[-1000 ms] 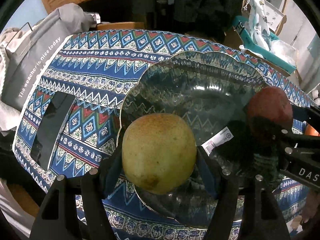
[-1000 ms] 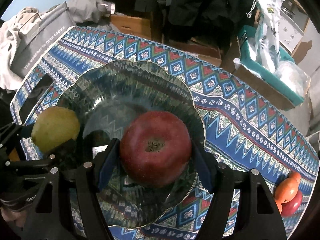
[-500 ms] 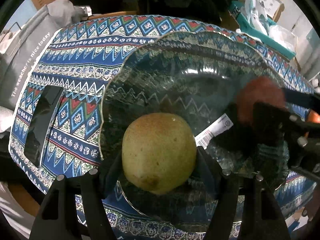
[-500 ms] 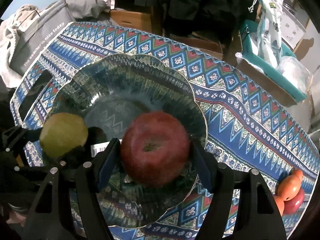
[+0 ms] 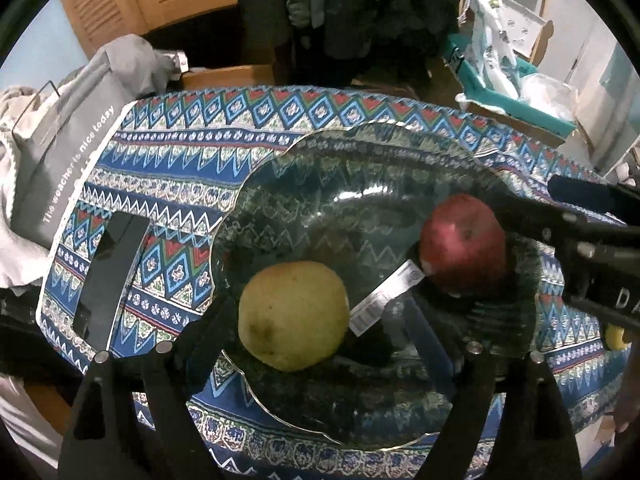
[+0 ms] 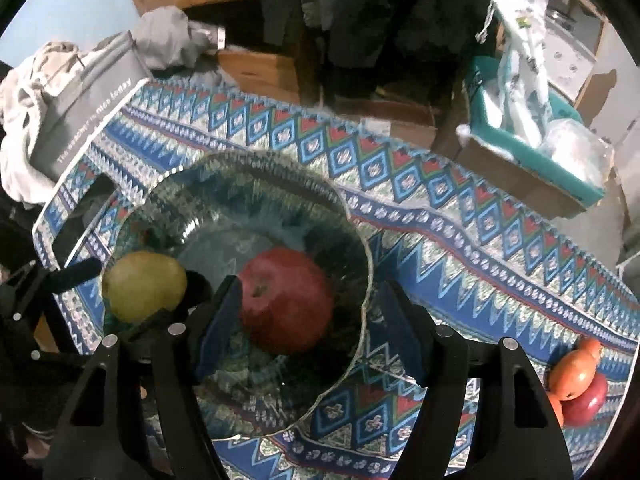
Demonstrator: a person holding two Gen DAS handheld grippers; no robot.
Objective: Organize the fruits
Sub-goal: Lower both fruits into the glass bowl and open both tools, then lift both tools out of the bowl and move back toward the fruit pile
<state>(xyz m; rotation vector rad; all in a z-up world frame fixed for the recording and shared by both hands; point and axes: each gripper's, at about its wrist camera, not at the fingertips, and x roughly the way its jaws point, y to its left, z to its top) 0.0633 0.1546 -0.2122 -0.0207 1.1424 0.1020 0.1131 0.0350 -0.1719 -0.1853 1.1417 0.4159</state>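
Both grippers hung spread over the glass bowl (image 5: pixel 360 168) mid-tabletop, left gripper (image 5: pixel 316 344) around the pear (image 5: pixel 292 316), right gripper (image 6: pixel 308 324) around the apple (image 6: pixel 286 300), both fruits apparently resting inside, likely just released.

pear (image 5: pixel 294 315) left of apple (image 5: pixel 464 242), in bowl (image 5: pixel 360 184)

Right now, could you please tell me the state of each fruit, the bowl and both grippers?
Pear: released, resting in the bowl.
Red apple: released, resting in the bowl.
Glass bowl: upright on the tablecloth.
Left gripper: open around the pear.
Right gripper: open around the apple.
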